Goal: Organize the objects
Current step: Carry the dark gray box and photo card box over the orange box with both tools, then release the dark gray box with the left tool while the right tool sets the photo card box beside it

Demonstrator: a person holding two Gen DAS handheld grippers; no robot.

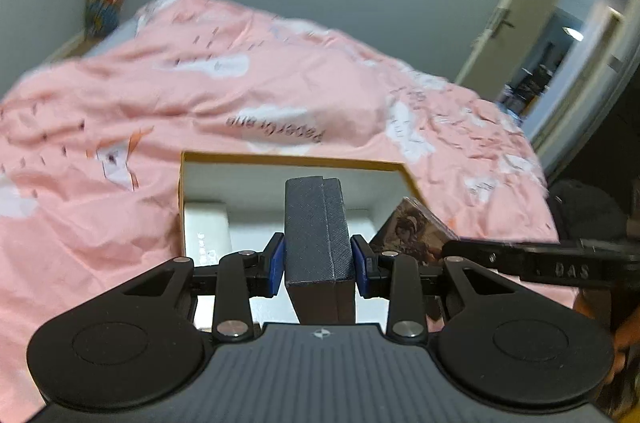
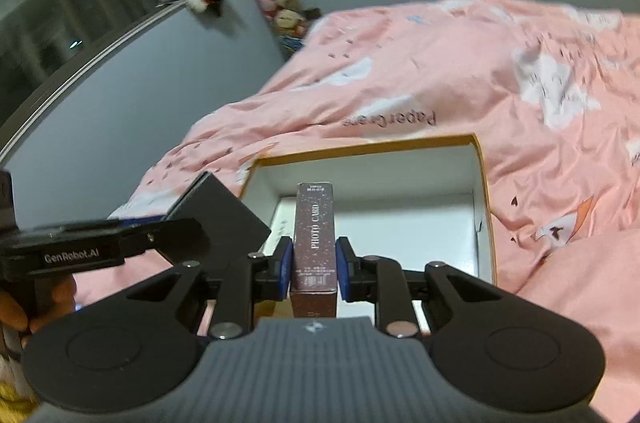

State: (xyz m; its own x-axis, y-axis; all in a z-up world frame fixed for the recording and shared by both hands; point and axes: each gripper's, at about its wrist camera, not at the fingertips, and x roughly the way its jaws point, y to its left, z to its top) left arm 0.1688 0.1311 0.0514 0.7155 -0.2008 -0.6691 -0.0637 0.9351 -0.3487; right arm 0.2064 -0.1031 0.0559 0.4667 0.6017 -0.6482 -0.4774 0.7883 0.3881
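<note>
Holding one item apiece, both grippers hang over the open orange-rimmed box (image 1: 304, 159) that lies on the pink duvet (image 1: 120, 95). Left gripper (image 1: 319, 265) is clamped across the short sides of a dark textured case (image 1: 316, 223), which stands clear of the box floor. Right gripper (image 2: 311, 269) is clamped on the narrow faces of a slim photo card box (image 2: 314, 235), likewise in the air above the white interior. Both items appear rigid, light and flat-sided, judged unlikely to slip; the card box's thin board may dent under pressure. Recommended hold: mid-length, across the narrow faces, as present
</note>
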